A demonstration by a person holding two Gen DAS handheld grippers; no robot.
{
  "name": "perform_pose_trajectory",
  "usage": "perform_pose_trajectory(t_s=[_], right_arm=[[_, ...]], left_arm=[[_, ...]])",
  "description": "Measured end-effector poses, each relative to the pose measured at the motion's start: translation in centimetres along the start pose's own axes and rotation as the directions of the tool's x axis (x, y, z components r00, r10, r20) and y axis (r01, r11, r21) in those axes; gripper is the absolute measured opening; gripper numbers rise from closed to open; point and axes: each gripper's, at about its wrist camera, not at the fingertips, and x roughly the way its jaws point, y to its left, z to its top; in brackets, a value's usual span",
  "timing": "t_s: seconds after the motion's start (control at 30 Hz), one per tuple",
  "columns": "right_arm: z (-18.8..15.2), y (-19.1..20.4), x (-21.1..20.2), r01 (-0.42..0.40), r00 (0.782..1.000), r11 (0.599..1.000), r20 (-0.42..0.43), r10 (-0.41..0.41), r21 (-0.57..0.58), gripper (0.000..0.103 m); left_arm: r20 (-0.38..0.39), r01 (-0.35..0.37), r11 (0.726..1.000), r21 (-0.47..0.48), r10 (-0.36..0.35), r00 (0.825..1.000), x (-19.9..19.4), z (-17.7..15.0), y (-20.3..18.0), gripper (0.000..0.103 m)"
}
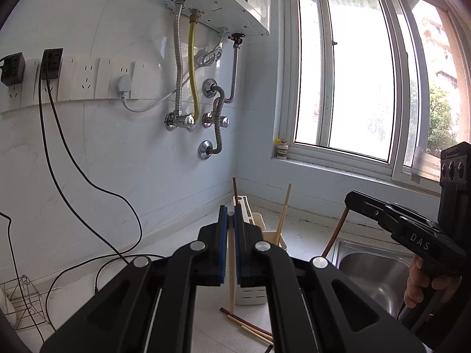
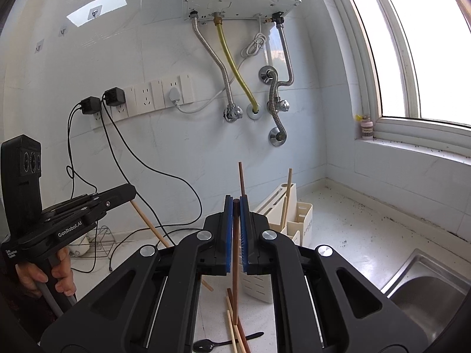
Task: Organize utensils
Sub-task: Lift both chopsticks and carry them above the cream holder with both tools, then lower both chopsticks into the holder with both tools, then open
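Both tongs (image 1: 231, 214) (image 2: 236, 203) clamp one upright chopstick (image 1: 232, 264) (image 2: 235, 264) each.

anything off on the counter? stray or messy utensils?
Yes. Several chopsticks and a black spoon lie scattered on the counter before the cream utensil holder, which holds only two. Dark specks litter the counter's back edge and the window sill.

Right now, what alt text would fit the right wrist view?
The right gripper, jaws shut, holds a dark brown chopstick above a white counter, near a cream utensil holder. More chopsticks lie below.
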Motion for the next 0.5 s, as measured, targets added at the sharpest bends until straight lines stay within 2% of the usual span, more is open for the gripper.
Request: perform_pose_trajectory(t_s=[0.2, 0.5], right_arm=[[4.2, 0.2, -0.9, 0.012, 0.996, 0.998, 0.088, -0.007, -0.054, 0.004], [10.1, -0.2, -1.3, 0.007, 0.973, 0.998, 0.232, 0.006, -0.055, 0.004]], left_arm=[[0.091, 0.048, 0.999, 0.019, -0.049, 0.995, -0.1, 3.5, -0.8, 0.004], [0.188, 0.107, 0.994, 0.016, -0.108, 0.976, 0.8, 7.4, -1.6, 0.004]])
